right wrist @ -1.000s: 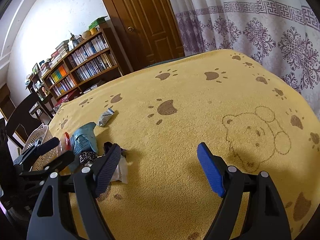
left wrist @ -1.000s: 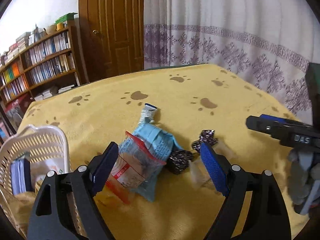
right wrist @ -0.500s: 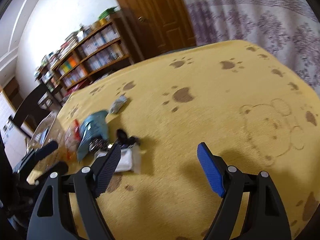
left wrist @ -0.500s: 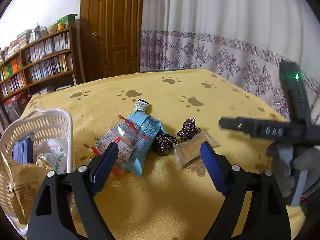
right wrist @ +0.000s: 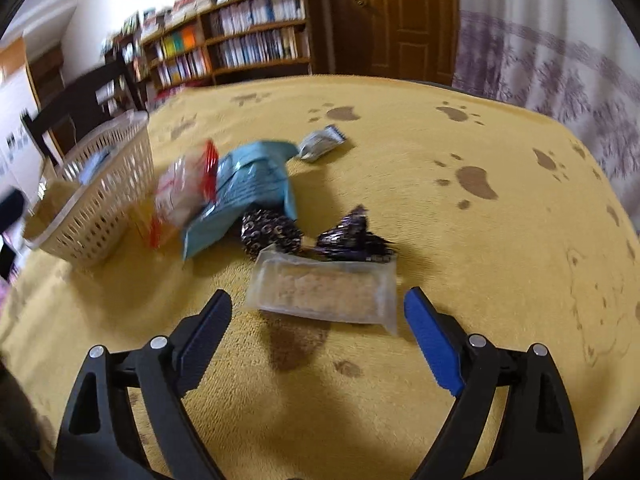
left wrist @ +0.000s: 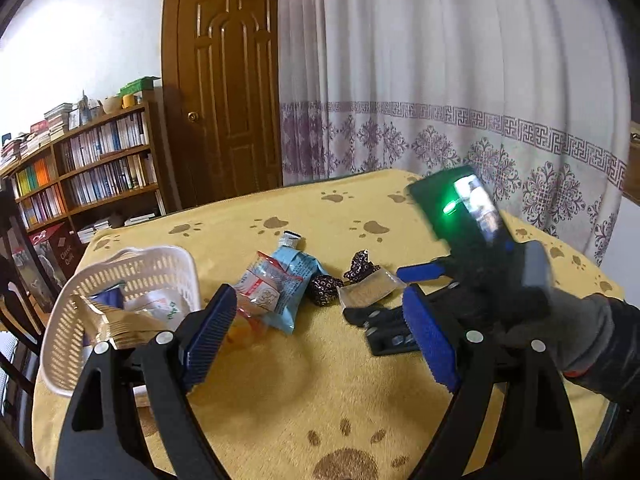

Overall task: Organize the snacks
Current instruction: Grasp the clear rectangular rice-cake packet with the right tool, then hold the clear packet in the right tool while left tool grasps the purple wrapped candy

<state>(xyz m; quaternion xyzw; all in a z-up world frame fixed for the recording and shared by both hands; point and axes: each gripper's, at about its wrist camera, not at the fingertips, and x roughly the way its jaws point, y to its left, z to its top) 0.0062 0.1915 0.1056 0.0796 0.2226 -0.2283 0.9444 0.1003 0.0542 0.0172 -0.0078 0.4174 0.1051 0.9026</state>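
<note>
My right gripper point(right wrist: 318, 322) is open wide, with nothing in it. Just past its tips, between the two fingers, lies a clear cracker pack point(right wrist: 324, 288) flat on the yellow cloth point(right wrist: 460, 240). Right behind that pack sit two dark candies point(right wrist: 272, 232), touching it. Beyond them and to the left is a blue bag point(right wrist: 248, 188), with a red and white bag point(right wrist: 180, 196) leaning on its left side. Its writing is too blurry to read. A small silver packet point(right wrist: 320, 144) lies past the blue bag.

My left gripper point(left wrist: 316, 338) is open wide too, and empty. To the left of its left finger stands a white basket point(left wrist: 120, 276). Inside it are a gold bag point(left wrist: 116, 324), a white packet point(left wrist: 156, 304) with green marks, and something blue. I cannot read any words on them. Far off, beside the bookshelf point(left wrist: 92, 168), a red box point(left wrist: 60, 256) says "Classic".
</note>
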